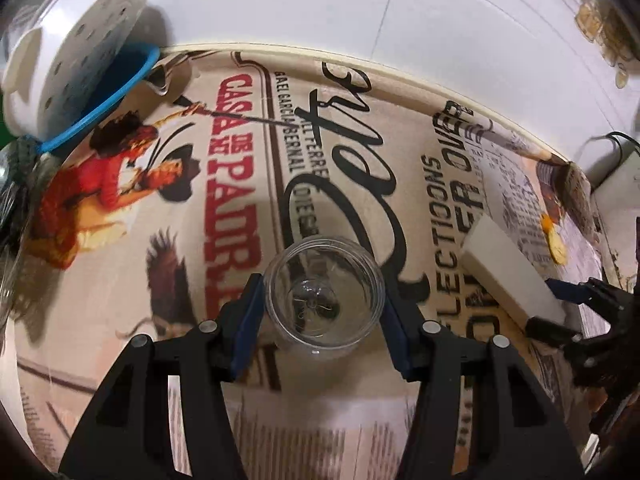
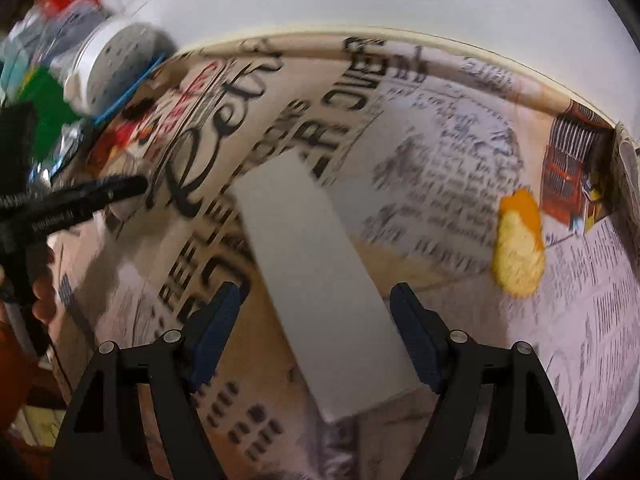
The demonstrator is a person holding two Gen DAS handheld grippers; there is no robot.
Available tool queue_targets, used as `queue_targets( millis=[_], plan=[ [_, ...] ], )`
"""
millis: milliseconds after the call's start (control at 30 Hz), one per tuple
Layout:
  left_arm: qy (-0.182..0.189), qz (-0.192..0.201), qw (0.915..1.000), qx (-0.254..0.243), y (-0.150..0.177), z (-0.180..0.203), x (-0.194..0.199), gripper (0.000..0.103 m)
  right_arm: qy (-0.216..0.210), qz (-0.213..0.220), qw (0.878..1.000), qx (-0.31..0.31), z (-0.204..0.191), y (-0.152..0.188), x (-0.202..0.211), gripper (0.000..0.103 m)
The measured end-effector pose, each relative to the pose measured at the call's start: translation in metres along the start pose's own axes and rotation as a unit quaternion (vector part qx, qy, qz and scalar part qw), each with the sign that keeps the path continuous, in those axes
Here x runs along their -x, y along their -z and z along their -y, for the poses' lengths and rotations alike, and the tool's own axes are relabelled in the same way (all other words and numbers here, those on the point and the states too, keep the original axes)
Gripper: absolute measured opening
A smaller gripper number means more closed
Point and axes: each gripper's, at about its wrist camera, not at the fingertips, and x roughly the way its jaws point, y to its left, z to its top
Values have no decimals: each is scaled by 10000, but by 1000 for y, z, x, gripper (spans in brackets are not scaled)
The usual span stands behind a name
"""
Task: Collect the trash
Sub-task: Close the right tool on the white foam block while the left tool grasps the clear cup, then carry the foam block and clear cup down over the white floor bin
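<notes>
R wrist view is motion-blurred; print on the bench cover (image 2: 460,168) barely legible. Left tongs (image 1: 324,300) clamped on clear plastic cup (image 1: 325,293), upright on bench. Right tongs (image 2: 320,308) apart, straddling white box (image 2: 316,280), pads clear of it. Orange peel (image 2: 519,246) near box.

- Table (image 1: 120,360), covered with a cloth printed in newspaper and poster motifs.
- Clear plastic cup (image 1: 324,296), upright, near the middle.
- White rectangular box (image 2: 320,280), lying flat, near the cup.
- Orange peel (image 2: 520,248), beyond the box.
- White perforated-lid jar (image 1: 76,52) with blue band, at the far corner.
</notes>
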Motion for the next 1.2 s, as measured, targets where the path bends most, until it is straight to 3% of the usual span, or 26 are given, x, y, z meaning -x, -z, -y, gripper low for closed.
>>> queue_targets(
  millis=[100, 200, 433, 800, 1000, 1200],
  plan=[
    [-59, -41, 10000, -56, 10, 0, 9, 54, 413, 109, 9986, 301, -19, 7, -3, 71],
    [0, -96, 9999, -43, 18, 2, 17, 54, 683, 191, 9960, 543, -34, 10, -11, 50],
    [88, -24, 9997, -222, 28, 25, 43, 54, 695, 522, 9958, 300, -47, 19, 6, 49],
    [341, 849, 9951, -370, 59, 100, 133, 54, 740, 1646, 9832, -260, -36, 61, 144, 48],
    [432, 1307, 9904, -147, 110, 143, 193, 54, 620, 2262, 9716, -309, -32, 100, 218, 48],
    [434, 1580, 9865, -67, 158, 171, 248, 54, 522, 2545, 9656, -141, -45, 141, 267, 48]
  ],
)
